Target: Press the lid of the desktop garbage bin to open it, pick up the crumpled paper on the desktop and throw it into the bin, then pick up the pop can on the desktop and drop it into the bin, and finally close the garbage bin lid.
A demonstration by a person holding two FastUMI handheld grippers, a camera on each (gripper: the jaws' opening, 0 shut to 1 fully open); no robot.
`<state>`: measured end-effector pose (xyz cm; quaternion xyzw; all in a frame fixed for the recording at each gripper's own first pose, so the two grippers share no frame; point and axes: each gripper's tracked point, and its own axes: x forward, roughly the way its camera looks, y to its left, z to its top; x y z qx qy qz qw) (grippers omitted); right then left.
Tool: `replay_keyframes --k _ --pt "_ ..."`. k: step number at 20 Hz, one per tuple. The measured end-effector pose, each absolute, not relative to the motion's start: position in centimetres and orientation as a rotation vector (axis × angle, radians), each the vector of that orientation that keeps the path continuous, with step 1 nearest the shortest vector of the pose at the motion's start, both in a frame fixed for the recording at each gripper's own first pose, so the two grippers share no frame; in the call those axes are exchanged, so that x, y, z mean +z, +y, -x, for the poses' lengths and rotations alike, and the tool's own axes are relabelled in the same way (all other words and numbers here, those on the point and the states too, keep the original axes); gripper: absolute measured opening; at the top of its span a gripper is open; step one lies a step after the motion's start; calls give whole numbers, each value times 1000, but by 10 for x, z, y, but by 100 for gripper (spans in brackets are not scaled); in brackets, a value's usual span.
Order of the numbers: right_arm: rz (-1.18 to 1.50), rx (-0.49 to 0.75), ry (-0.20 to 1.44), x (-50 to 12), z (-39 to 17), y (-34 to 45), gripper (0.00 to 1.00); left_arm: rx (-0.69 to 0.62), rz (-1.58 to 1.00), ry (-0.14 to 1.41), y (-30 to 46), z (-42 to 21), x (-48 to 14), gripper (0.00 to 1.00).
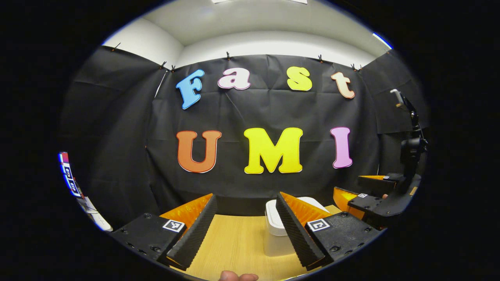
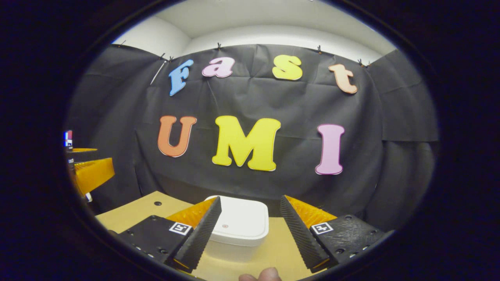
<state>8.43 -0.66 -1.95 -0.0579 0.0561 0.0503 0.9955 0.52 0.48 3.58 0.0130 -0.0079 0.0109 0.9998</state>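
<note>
Plainly, both grippers hung above the wooden desktop (image 1: 234, 242) with their jaws spread wide and nothing held between them.

Seen from the left gripper view, the left gripper (image 1: 244, 228) pointed toward the far cloth wall (image 1: 250, 113). Bare desktop lay between its two fingers. The white garbage bin (image 1: 275, 234) stood on the desktop toward the right, partly hidden behind the right-hand finger (image 1: 299, 230), with its lid down. A fingertip of the person's hand (image 1: 238, 276) showed at the near edge. Farther right, the right gripper (image 1: 365, 195) hovered beside the bin, and its fingers stood apart as well. At the far left edge some small coloured items showed, too blurred to tell what they were.

Seen from the right gripper view, part of the left gripper (image 2: 91, 171) showed at the far left, off to the side and well apart from the bin. The desktop (image 2: 144, 210) carried a small dark hole near its far left corner. The right gripper (image 2: 250, 230) sat just above and near the garbage bin (image 2: 240, 224), which lay between its open fingers without touching either. The bin's lid (image 2: 242, 216) was shut flat, rounded at the corners, with a small mark near its centre. A fingertip of the person's hand (image 2: 261, 275) showed at the near edge.
</note>
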Motion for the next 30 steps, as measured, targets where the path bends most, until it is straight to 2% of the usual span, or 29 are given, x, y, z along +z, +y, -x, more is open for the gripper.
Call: replay_keyframes --k 3,7,10,19,23,25,26,30 --pt "92 68 108 -17 -42 -8 95 29 -34 -10 3 4 33 98" --pt "85 70 95 -15 -15 -3 93 14 -35 -10 -4 9 25 98" --pt "98 52 75 -8 -11 -8 98 11 -50 -12 -5 10 24 98" --pt "73 67 76 -6 -21 7 99 44 -26 -12 11 8 21 98" --pt "73 92 64 -3 -24 19 96 57 -18 -15 20 5 21 98" --pt "63 99 62 -1 -25 24 99 61 -12 -14 23 4 21 98" --pt "60 100 63 0 -26 25 96 62 -11 -13 24 4 21 98" --pt "54 90 63 1 -30 24 98 59 -13 -21 26 1 23 98"
